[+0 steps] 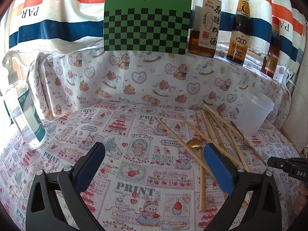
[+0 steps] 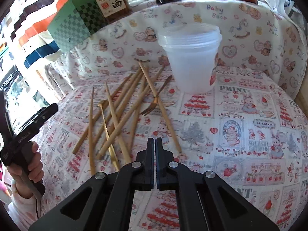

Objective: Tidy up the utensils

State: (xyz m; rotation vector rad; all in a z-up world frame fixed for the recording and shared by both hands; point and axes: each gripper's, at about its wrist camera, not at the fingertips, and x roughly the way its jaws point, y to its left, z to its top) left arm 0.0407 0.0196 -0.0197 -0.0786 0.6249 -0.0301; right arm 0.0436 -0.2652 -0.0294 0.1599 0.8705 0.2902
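Note:
Several bamboo chopsticks [image 1: 213, 132] [image 2: 119, 115] lie crossed in a loose pile on the printed tablecloth. Among them are a gold spoon [image 1: 194, 144] [image 2: 105, 119] and a gold fork [image 1: 243, 137] [image 2: 152, 105]. A translucent plastic cup [image 1: 254, 113] [image 2: 190, 57] stands upright just behind the pile. My left gripper [image 1: 154, 159] is open wide over bare cloth, left of the pile, with its right finger [image 1: 215, 163] over the chopsticks. My right gripper [image 2: 155, 140] is shut and empty, its tips near the pile's front end.
A spray bottle [image 1: 25, 111] stands at the left edge. On the cloth-covered ledge behind are a green checkered board [image 1: 146, 23] and three sauce bottles [image 1: 206, 25]. A hand [image 2: 32, 163] holds the left gripper's handle. Printed tablecloth [image 2: 250, 134] stretches right of the pile.

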